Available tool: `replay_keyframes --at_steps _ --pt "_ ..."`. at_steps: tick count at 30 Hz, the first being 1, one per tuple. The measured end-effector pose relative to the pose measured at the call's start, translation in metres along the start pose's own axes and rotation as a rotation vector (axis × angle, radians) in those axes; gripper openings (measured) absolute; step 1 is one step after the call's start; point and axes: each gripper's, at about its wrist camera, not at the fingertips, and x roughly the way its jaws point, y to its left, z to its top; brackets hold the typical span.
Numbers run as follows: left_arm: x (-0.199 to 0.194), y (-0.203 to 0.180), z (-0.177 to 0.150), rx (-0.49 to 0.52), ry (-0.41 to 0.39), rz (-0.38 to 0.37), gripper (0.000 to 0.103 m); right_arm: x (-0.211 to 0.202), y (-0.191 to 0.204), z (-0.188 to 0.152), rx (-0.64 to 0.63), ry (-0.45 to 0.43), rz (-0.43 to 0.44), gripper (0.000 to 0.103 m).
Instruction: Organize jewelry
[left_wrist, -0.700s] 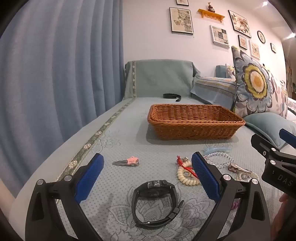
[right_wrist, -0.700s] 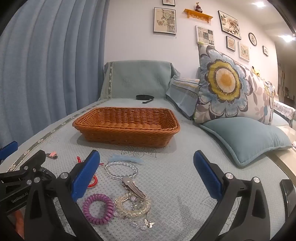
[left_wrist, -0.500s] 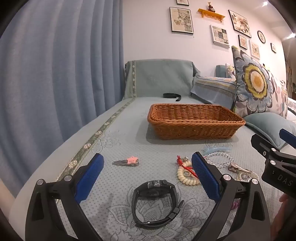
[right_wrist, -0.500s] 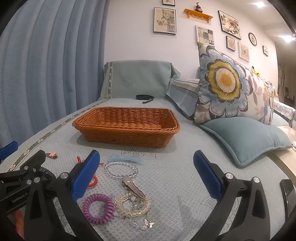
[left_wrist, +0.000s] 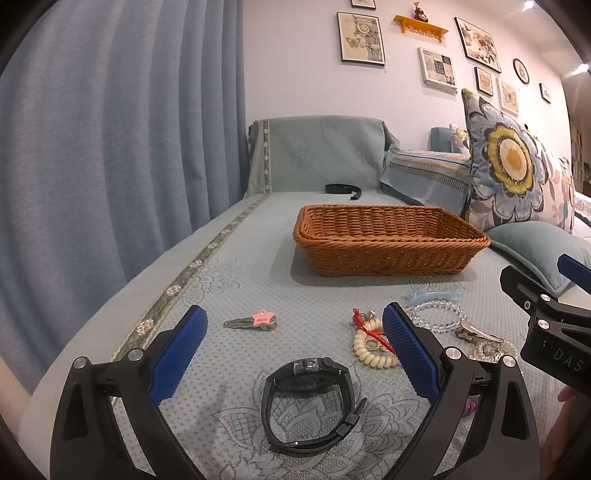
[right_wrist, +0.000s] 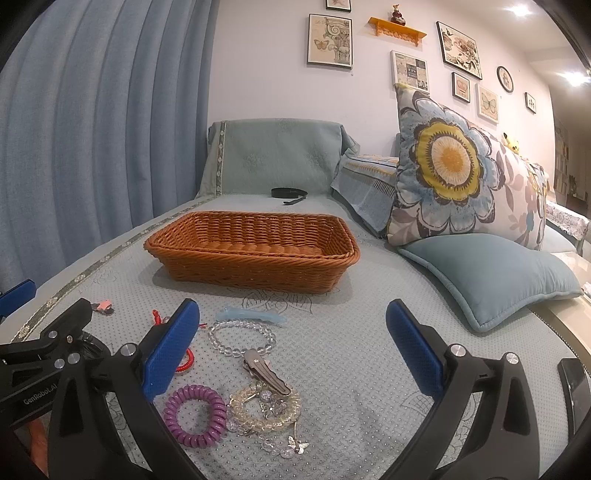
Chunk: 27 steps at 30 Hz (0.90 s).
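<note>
both tongs gape, holding nothing; your left tongs (left_wrist: 293, 354) straddle the watch (left_wrist: 308, 400); its strap may slip; basket (left_wrist: 388, 240) at 12 o'clock.

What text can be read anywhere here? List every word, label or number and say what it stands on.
"DAS": on the black body of the right gripper, cut off at the picture's edge.
"GenRobot.AI": on the black body of the left gripper.
Pink star tag on the hair clip: dark print, too small to read.
Framed pictures on the wall: any lettering too blurred to read.
</note>
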Motion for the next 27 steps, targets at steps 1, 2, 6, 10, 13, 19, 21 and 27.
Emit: replay_keyframes --at_steps 1,2,6,10,13,19,21,27 --pt "0.0001 -0.0001 -0.0002 0.000 0.000 0.000 0.093 0.0000 -0.0001 -0.0001 0.000 0.000 0.001 0.096" --pt "0.0002 -0.0001 -0.0004 0.000 0.001 0.000 0.093 0.0001 -0.0001 -0.0001 0.000 -0.001 0.001 0.096" --pt "0.0001 -0.0002 -0.0005 0.000 0.000 0.000 0.093 0.0002 0.0001 -0.0002 0.000 -0.001 0.000 0.096" --pt "0.0001 0.0000 -0.0002 0.000 0.000 0.000 0.093 0.0005 0.0004 -0.0003 -0.002 -0.002 0.000 0.096" --pt "0.0001 0.0000 0.0000 0.000 0.001 0.000 0.093 0.0002 0.0007 -0.0001 0.000 0.000 0.000 0.096" --pt "0.0001 0.0000 0.0001 0.000 0.000 0.000 0.093 -0.0001 0.0008 -0.0001 -0.001 -0.001 -0.001 0.096" --pt "0.0003 -0.0001 -0.0001 0.001 0.000 0.000 0.093 0.0000 0.0005 0.0000 -0.002 -0.002 0.001 0.096" --pt "0.0017 -0.0013 -0.0005 0.004 0.001 -0.008 0.093 -0.0011 0.0011 -0.0031 0.000 -0.004 -0.001 0.096"
